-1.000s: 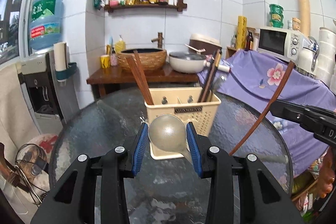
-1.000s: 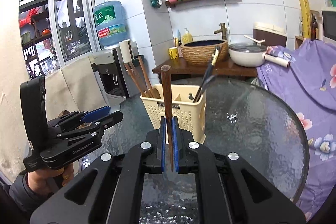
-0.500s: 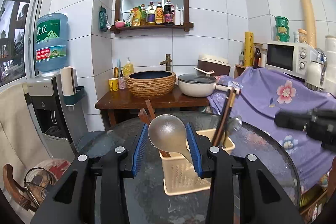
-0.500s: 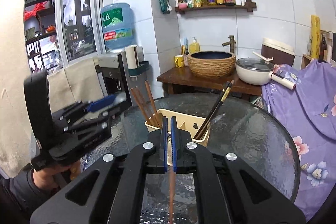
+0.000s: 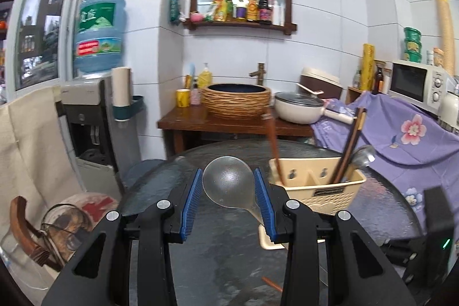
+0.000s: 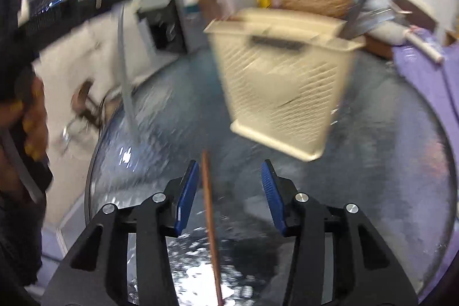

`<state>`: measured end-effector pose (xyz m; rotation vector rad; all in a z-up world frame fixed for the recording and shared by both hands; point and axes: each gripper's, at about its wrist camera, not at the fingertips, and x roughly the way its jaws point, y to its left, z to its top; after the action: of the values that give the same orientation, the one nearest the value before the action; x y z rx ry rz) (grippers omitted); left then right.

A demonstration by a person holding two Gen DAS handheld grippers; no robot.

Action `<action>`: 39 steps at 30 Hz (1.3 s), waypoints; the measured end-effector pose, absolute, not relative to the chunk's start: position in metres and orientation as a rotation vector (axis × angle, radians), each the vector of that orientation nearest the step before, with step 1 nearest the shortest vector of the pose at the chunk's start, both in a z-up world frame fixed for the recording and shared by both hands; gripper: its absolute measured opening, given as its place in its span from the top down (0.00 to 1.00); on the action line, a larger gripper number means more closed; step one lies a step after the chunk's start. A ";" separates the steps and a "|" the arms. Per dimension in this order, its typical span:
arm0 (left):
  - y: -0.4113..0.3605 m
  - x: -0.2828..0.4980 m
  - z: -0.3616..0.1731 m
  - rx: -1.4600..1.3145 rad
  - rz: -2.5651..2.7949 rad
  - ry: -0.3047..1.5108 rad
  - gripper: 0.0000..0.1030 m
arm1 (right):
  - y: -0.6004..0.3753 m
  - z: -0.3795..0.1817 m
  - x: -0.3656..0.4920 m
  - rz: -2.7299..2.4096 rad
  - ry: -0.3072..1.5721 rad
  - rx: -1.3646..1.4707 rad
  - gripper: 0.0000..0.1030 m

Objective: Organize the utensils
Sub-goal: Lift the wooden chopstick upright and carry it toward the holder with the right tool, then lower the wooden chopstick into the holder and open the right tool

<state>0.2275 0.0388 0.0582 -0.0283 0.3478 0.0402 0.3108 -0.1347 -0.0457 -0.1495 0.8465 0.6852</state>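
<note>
My left gripper [image 5: 226, 185] is shut on a grey metal spoon [image 5: 228, 182], bowl up, held above the glass table left of the cream utensil basket [image 5: 318, 185]. The basket holds brown chopsticks [image 5: 274, 148] on its left and dark chopsticks with a ladle [image 5: 358, 157] on its right. My right gripper [image 6: 228, 185] is open over the table in a blurred view. A brown chopstick [image 6: 210, 222] lies on the glass between its fingers. The basket [image 6: 284, 76] stands just beyond.
The round dark glass table [image 5: 218, 263] has a chopstick end [image 5: 271, 283] lying near its front. A purple flowered cloth [image 5: 401, 134] covers the counter at right. A wooden stand with a basin [image 5: 236, 102] and a pot [image 5: 298, 108] is behind. A water dispenser [image 5: 86, 119] stands at left.
My right gripper has opened and let go of the brown chopstick, which now lies on the table. It has dropped low towards the glass. My left gripper has swung left with the spoon.
</note>
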 end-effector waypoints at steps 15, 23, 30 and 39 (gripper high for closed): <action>0.094 0.213 0.035 -0.054 0.139 0.374 0.64 | -0.059 -0.103 0.317 0.693 0.990 -0.388 0.89; 0.085 0.214 0.035 -0.045 0.105 0.376 0.64 | -0.070 -0.086 0.321 0.700 0.942 -0.344 0.93; 0.077 0.212 0.034 -0.039 0.072 0.381 0.64 | -0.115 -0.020 0.309 0.691 0.756 -0.214 0.93; 0.039 0.211 0.049 0.007 -0.007 0.341 0.64 | -0.166 0.048 0.296 0.660 0.595 -0.114 0.93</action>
<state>0.2108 0.0386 0.0494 0.0070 0.3413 -0.0072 0.2960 -0.1661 0.0477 -0.1137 0.5947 0.6599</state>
